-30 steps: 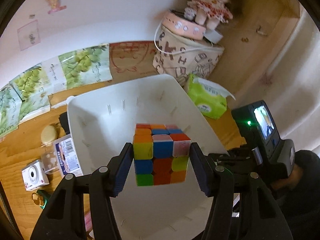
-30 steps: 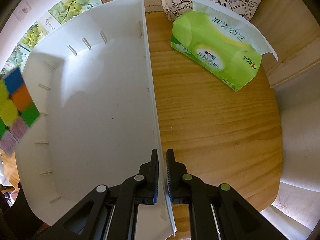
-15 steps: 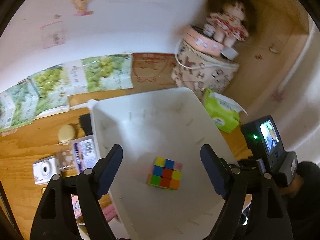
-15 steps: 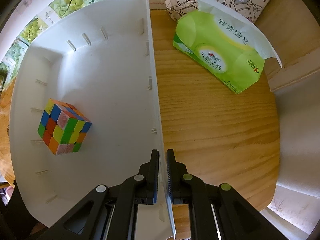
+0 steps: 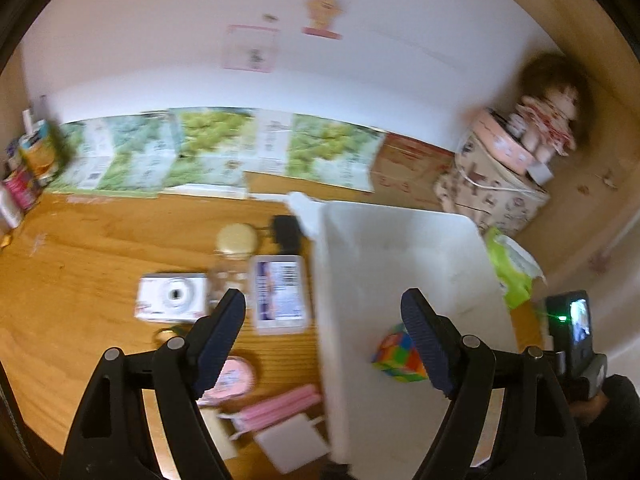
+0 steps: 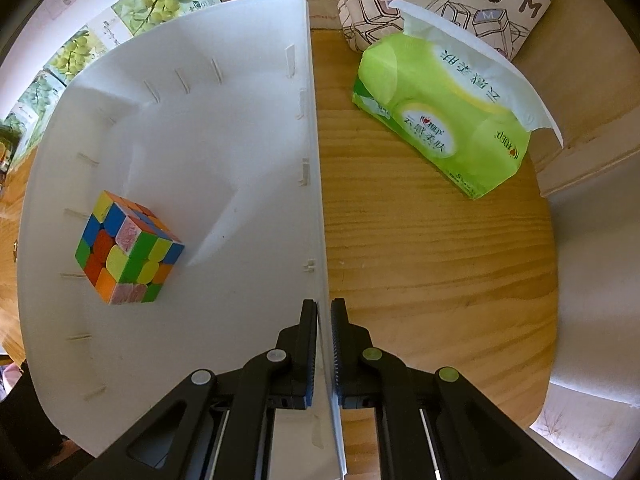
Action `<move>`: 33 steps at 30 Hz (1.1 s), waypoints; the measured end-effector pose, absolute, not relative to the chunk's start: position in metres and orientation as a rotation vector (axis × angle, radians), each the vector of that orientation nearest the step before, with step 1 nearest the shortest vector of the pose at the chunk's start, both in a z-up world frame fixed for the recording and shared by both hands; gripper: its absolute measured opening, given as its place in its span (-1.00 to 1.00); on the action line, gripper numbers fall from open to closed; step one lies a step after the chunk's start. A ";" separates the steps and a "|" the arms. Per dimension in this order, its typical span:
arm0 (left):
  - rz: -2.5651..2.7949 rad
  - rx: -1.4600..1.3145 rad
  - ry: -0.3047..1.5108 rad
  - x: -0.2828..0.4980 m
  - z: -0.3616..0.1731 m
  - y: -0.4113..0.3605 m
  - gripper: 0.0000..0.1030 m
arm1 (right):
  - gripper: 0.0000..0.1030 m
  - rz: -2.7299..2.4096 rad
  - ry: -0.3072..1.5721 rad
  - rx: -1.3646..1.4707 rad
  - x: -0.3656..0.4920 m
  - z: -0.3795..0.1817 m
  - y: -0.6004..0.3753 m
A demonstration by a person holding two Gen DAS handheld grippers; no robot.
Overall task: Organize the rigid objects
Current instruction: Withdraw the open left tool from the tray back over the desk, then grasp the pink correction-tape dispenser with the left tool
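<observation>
with the cube (image 6: 128, 248) already in the bin (image 6: 224, 128), the right gripper (image 6: 324, 354) pinches its wall, so the left gripper (image 5: 322, 344), fingers spread and empty, should square up over the white box (image 5: 279, 294) at 10 o'clock on the desk (image 5: 100, 248).

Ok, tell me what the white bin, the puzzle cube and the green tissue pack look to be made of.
White bin: likely thin moulded plastic, matte and slightly translucent, with moulded slots along its walls.
Puzzle cube: probably hard plastic, with bright tiles; some pink ones look worn.
Green tissue pack: soft glossy plastic film, wrinkled and catching light, with a white flap at its opening.

black two-finger grippers (image 6: 324, 344), blue ribbed pads (image 5: 424, 340), silver and yellowish pivot screws, perhaps a dark sleeve (image 5: 612, 432)
</observation>
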State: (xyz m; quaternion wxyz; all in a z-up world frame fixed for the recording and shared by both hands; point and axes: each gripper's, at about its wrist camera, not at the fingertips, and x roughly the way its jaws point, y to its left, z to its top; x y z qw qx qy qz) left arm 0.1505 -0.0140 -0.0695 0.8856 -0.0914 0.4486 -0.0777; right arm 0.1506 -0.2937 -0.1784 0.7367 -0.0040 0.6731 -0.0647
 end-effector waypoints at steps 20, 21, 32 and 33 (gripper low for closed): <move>0.038 -0.310 1.060 0.122 -0.107 0.071 0.70 | -0.82 -0.172 1.452 -0.022 0.138 -0.168 -0.285; 0.039 -0.321 1.069 0.121 -0.110 0.073 0.70 | -0.82 -0.174 1.453 -0.024 0.140 -0.169 -0.285; 0.082 -0.479 1.261 0.118 -0.165 0.091 0.71 | -0.79 -0.204 1.464 -0.050 0.144 -0.175 -0.274; 0.083 -0.488 1.274 0.118 -0.169 0.091 0.71 | -0.78 -0.208 1.466 -0.054 0.145 -0.176 -0.273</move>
